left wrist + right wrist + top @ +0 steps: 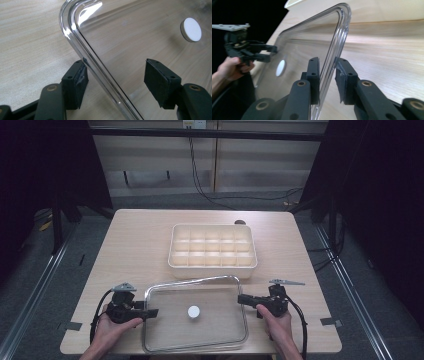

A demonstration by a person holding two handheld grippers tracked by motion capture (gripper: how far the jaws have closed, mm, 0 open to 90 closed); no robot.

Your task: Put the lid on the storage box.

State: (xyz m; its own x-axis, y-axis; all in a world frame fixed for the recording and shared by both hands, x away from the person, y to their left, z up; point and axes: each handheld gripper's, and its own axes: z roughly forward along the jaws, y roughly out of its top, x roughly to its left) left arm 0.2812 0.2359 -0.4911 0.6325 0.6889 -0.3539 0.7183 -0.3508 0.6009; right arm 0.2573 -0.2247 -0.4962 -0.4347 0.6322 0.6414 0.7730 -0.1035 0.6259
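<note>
Lying flat near the desk's point(130, 245) front edge, just in front of the cream compartment tray point(213, 251): clear lid point(195, 312) with white round knob point(193, 312) at its centre. Left rim running between the fingers point(75, 85) of the left gripper point(150, 312), jaws released and standing wide; in the left gripper view one pad sits close against the outer side of the rim, contact not certain, the other well clear above the clear panel. Right rim caught edge-on between the fingers point(313, 77) of the right gripper point(242, 299), jaws clenched, grasping the lid; right gripper view point(328, 82) shows both pads pressed on the raised lip. Left gripper point(270, 52) also seen there at the far rim, a hand behind it. Hard to make out: whether the lid's right edge is off the desk at all; glare and transparency blur where rim ends and wood begins. Cut off: front edge of lid partly lost at the bottom of the high view, forearms clipped there too. Small dark object point(240, 222) behind the tray's far right corner, too small to identify. Tray compartments look bare, though pale and washed out.
</note>
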